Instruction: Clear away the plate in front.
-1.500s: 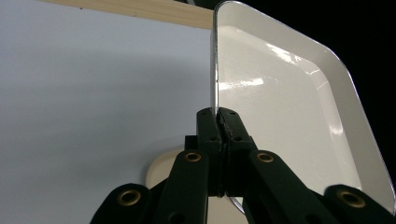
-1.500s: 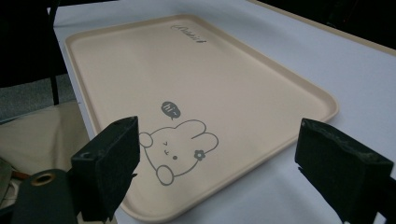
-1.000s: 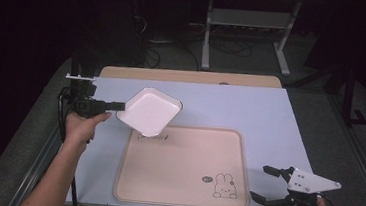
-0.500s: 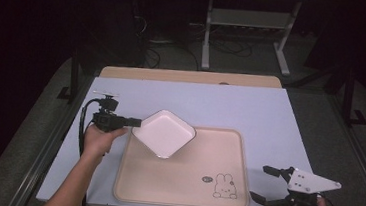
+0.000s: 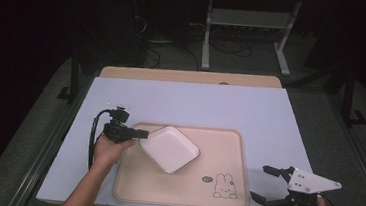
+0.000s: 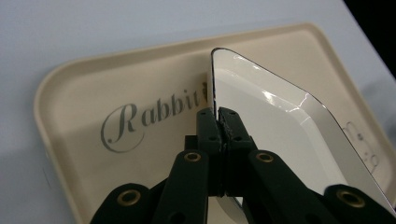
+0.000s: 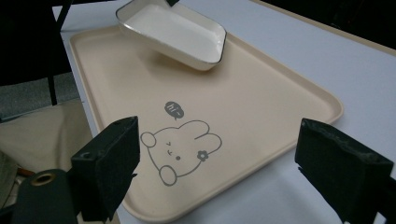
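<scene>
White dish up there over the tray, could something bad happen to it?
Maybe. The left gripper pinches only the thin rim of the white dish, so it could slip or swing. In the right gripper view it hangs tilted above the rabbit tray, so one corner may knock down first.

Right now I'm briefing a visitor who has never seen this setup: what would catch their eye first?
First the white square dish, pinched by its rim in the left tongs over the left part of the beige tray. Next the drawn rabbit near the tray's front right corner. The right tongs stand open at the table's front right, off the tray.
</scene>
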